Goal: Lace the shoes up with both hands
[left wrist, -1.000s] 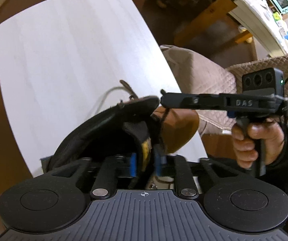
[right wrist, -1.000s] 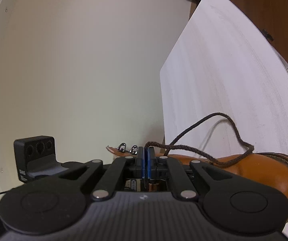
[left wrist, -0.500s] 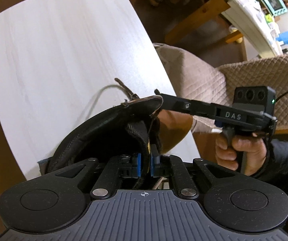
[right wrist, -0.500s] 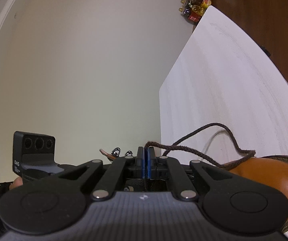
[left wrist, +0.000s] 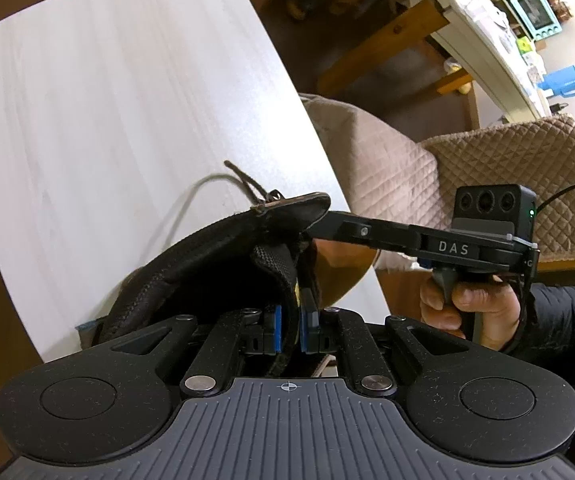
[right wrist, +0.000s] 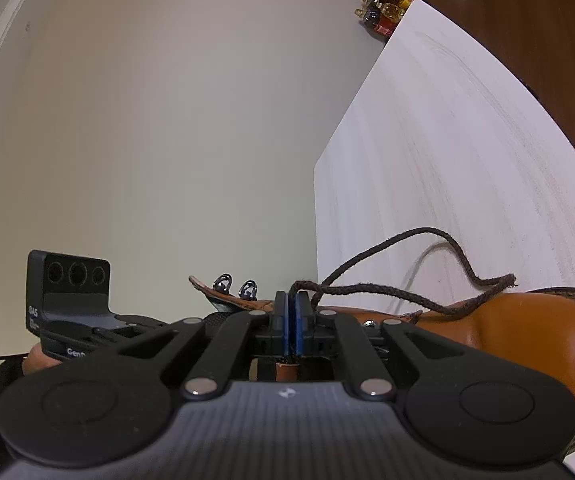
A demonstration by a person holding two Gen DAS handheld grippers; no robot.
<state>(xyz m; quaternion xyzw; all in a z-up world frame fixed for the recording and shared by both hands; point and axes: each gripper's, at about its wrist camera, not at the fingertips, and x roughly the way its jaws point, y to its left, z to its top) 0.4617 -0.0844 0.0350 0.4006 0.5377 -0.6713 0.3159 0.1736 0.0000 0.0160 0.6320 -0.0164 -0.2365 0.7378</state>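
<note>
A tan leather boot (right wrist: 527, 332) with a black lining (left wrist: 191, 264) lies on the white table (left wrist: 107, 100). My left gripper (left wrist: 290, 330) is shut on the boot's black tongue, which runs up between its blue pads. My right gripper (right wrist: 291, 308) grips the dark brown lace (right wrist: 387, 288) near its end, and its jaws are just opening. From there the lace loops out over the table and comes back to the boot's toe. Two metal lace hooks (right wrist: 223, 282) stand on the flap to the left. In the left wrist view the right gripper's tip is hidden behind the boot's top flap.
A hand (left wrist: 467, 304) in a dark sleeve holds the right tool beside the table edge. Quilted beige chairs (left wrist: 507, 176) stand to the right of the table. Bottles (right wrist: 387, 4) sit on the floor past the table's far corner. A pale wall fills the left.
The right gripper's tip has slid in behind the boot's top flap. Both views have tilted slightly. The tongue and the lace stay gripped.
</note>
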